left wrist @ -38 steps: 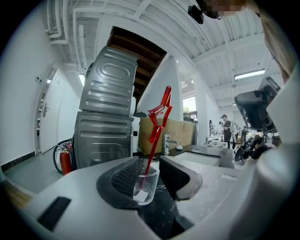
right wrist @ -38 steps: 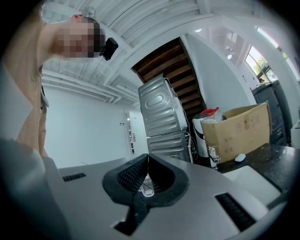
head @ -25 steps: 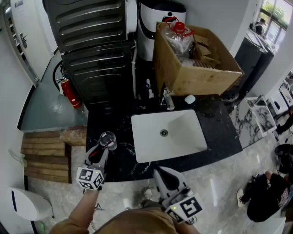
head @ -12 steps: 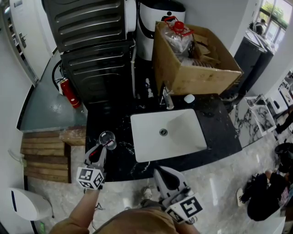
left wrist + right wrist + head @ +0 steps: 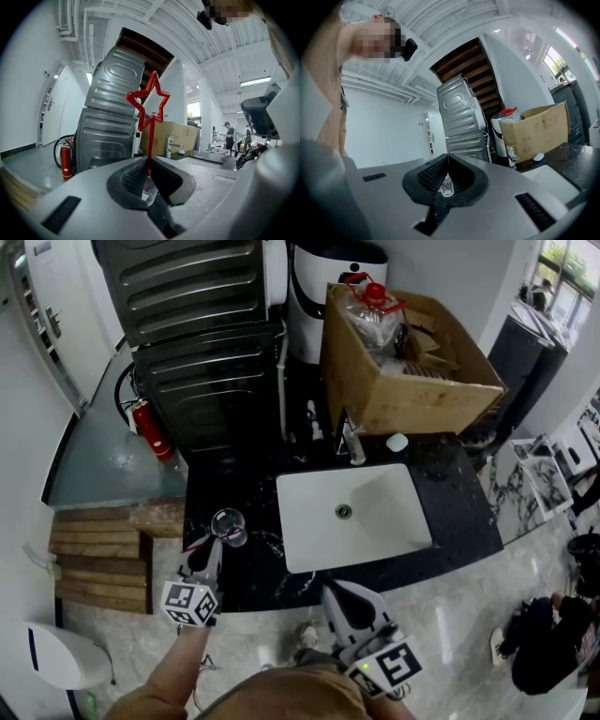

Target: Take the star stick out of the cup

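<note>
Pads of the left tongs (image 5: 214,542) (image 5: 149,161) are closing on the thin stem of the red star-topped plastic stick (image 5: 150,140), which stands upright between them and rises from the clear glass cup (image 5: 231,521). That cup sits on the black stone surface (image 5: 450,493), at nine o'clock from the white rectangular sink (image 5: 375,512). At six o'clock from the sink, past the surface's edge, the right tongs (image 5: 330,589) (image 5: 448,157) hang with pads pressed together, gripping nothing.
</note>
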